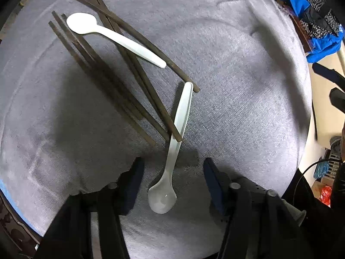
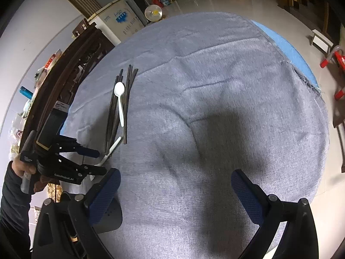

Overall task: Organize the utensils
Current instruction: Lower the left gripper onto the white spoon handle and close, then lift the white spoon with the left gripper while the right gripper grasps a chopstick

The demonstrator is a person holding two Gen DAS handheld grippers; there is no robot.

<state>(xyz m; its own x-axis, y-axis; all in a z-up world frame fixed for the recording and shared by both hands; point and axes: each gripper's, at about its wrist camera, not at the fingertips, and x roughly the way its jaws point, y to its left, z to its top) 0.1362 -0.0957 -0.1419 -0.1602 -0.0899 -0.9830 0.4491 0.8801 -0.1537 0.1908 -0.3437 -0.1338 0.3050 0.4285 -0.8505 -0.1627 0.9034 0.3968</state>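
Several dark brown chopsticks (image 1: pixel 120 86) lie crossed in a loose pile on the grey cloth (image 1: pixel 237 86). One white plastic spoon (image 1: pixel 112 36) rests on top of them at the far side. A second white spoon (image 1: pixel 172 151) lies with its handle under a chopstick end and its bowl toward me. My left gripper (image 1: pixel 172 166) points down over this spoon, a finger on each side of its neck, and neither pad touches it. From the right wrist the left gripper (image 2: pixel 100 161) shows by the chopsticks (image 2: pixel 127 99) and far spoon (image 2: pixel 119 99). My right gripper (image 2: pixel 175 183) is open over bare cloth.
The round table's blue edge (image 2: pixel 286 43) shows past the cloth at the far right. A dark carved wooden cabinet (image 2: pixel 71 64) stands close along the left side. A white freezer (image 2: pixel 118 19) and a fan (image 2: pixel 153 13) stand beyond. Blue bags (image 1: pixel 323 38) lie off the table.
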